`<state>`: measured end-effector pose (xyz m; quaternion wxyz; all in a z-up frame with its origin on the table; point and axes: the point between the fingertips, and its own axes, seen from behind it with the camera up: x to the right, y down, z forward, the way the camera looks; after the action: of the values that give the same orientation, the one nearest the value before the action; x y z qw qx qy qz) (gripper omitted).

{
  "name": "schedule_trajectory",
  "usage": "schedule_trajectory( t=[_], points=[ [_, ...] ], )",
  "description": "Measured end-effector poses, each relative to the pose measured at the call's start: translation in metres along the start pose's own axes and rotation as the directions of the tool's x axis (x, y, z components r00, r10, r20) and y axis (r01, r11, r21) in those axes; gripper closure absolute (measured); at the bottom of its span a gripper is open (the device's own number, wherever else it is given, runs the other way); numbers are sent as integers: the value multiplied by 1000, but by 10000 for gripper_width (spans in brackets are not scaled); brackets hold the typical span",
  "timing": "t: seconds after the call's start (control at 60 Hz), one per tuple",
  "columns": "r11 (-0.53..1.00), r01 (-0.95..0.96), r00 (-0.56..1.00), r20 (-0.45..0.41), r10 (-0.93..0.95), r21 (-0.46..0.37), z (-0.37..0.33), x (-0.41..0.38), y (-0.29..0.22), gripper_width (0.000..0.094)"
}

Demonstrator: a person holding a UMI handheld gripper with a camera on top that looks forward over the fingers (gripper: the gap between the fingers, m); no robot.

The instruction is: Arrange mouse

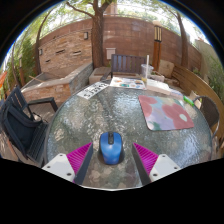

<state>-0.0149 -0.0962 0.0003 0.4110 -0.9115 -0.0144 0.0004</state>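
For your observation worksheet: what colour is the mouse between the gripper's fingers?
Blue, with a grey middle strip; the mouse shows in the gripper view.

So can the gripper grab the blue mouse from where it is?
Probably yes. The blue mouse sits on the glass table between the open gripper fingers, with a gap at each side and nothing blocking it. The fingers would just need to close.
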Motion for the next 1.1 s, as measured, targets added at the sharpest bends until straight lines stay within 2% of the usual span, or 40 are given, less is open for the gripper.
schedule_trajectory(
  t=[0.067,0.15,0.35,0.417,0.483,0.633,0.717,0.783,0.817,0.883,0.983,1.1],
  points=[
    [1000,0,1000,-4,0,-13,16,1,0,224],
    [1000,-5,1000,6,5,-30,27,-1,4,397],
    [999,10,1000,27,-9,-35,24,-2,1,549],
    [1000,13,999,45,-11,-25,19,-5,-8,570],
    [1000,23,996,86,-24,11,6,-12,-32,568],
    [978,-33,980,201,-9,205,-42,-13,-147,569],
    [952,-71,977,212,7,298,-57,18,-217,571],
    [935,-106,979,202,37,339,-55,63,-248,571],
    [934,-118,981,183,58,338,-48,82,-261,573],
    [943,-117,989,126,81,310,-12,133,-256,573],
    [977,-94,995,45,87,190,66,192,-196,573],
    [997,-68,998,-5,68,49,109,226,-134,568]
  ],
)
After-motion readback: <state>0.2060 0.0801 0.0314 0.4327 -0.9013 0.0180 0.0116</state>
